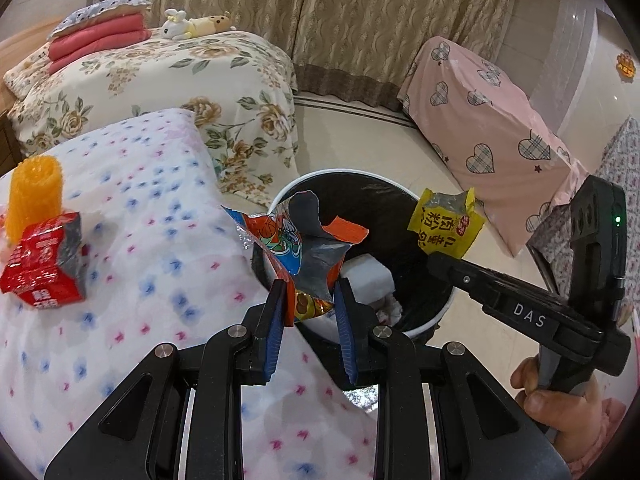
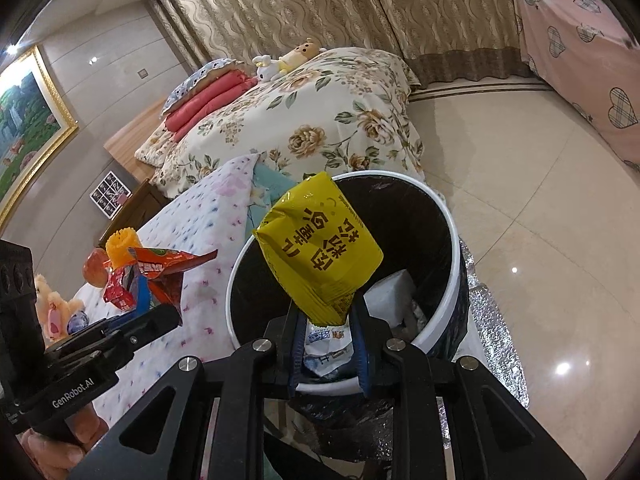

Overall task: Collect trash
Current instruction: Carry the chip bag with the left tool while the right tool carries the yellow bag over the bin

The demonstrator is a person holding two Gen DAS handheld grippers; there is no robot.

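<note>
Bedroom floor tiles carry a round white-rimmed bin lined with a black bag [image 2: 448, 248], directly ahead of and below both claws. Left claw [image 1: 309, 296] is clenched on a torn orange-and-blue foil snack wrapper [image 1: 304, 248] over the near rim; right claw [image 2: 326, 320] pinches a crumpled yellow snack packet [image 2: 316, 248] above the opening. Release each only once fully over the mouth; farther left, a red crinkled wrapper [image 1: 44, 264] waits on the dotted white bedcover [image 1: 160, 208].

curtains [image 1: 320, 8] beige | floor [image 2: 520, 160] glossy tile | bed [image 1: 180, 76] floral — framed painting [image 2: 24, 120] left wall
</note>
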